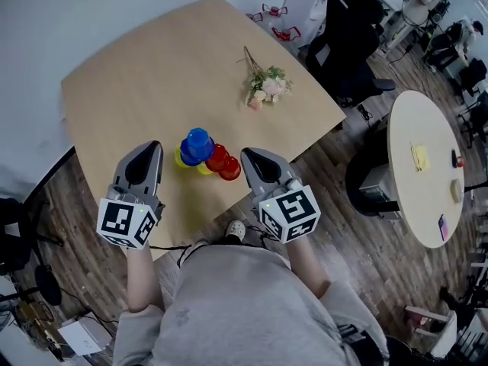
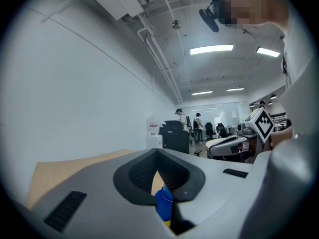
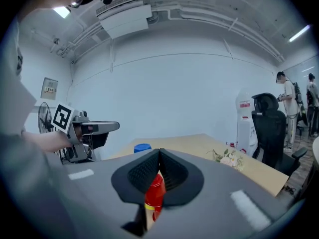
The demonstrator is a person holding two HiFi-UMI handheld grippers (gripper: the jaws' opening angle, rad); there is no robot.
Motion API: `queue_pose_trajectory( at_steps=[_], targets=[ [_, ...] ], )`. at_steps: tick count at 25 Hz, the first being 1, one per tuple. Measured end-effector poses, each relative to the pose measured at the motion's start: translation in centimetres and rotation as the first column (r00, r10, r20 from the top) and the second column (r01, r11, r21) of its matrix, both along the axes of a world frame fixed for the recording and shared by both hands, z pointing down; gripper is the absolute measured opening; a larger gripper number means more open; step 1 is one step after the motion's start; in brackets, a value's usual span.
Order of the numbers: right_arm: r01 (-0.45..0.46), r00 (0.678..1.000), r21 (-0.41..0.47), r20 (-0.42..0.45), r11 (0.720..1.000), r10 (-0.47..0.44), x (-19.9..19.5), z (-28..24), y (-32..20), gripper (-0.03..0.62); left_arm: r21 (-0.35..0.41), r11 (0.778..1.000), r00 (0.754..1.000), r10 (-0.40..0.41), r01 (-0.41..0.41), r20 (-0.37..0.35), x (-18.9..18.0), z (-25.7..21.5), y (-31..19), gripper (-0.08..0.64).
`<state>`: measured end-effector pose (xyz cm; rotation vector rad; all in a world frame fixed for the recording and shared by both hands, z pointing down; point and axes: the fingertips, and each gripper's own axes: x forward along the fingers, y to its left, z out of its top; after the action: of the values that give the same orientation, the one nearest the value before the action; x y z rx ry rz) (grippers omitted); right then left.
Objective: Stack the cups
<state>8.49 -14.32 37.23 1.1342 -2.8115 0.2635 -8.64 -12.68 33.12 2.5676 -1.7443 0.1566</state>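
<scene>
A cluster of cups stands near the front edge of the wooden table (image 1: 152, 75): blue cups (image 1: 197, 145) on top, yellow ones (image 1: 183, 159) at the left, red ones (image 1: 222, 162) at the right. My left gripper (image 1: 155, 146) hovers just left of the cluster and my right gripper (image 1: 245, 154) just right of it, neither touching a cup. Both are shut with nothing held. In the left gripper view the jaws (image 2: 157, 156) meet, with a blue cup (image 2: 164, 203) showing beyond them. In the right gripper view the closed jaws (image 3: 159, 154) frame a red cup (image 3: 155, 192).
A small bunch of flowers (image 1: 264, 85) lies farther back on the table. Red objects (image 1: 276, 21) sit by the far corner. A black office chair (image 1: 343, 44) and a round table (image 1: 427, 166) stand to the right on the wooden floor.
</scene>
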Motion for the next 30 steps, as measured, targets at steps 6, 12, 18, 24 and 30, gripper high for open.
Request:
queue_pose_trajectory(
  at_steps=[6,12,18,24,30],
  targets=[
    [-0.095,0.995,0.064,0.019,0.993,0.094,0.2,-2.5,1.6,0.012,0.063,0.998,1.0,-0.031,0.03,0.005,-1.4,-1.8,2.2,0.008],
    [-0.204,0.979,0.118,0.03,0.972,0.202,0.8,-4.8,3.9,0.012,0.104,0.993,0.998,-0.061,0.061,-0.006,-3.7,-2.9,4.7,0.009],
    [-0.28,0.96,0.16,0.042,0.947,0.277,1.1,-6.1,7.1,0.012,0.119,0.992,0.999,-0.03,0.032,-0.015,-4.5,-2.9,7.1,0.009],
    [-0.359,0.933,0.193,0.071,0.913,0.352,1.5,-6.9,10.0,0.012,0.131,0.991,1.0,-0.004,0.006,-0.016,-5.0,-3.0,8.9,0.009],
    [-0.41,0.912,0.21,0.072,0.887,0.404,2.2,-7.2,12.3,0.012,0.136,0.991,0.999,-0.006,0.011,-0.037,-5.5,-2.9,10.2,0.009]
  ],
)
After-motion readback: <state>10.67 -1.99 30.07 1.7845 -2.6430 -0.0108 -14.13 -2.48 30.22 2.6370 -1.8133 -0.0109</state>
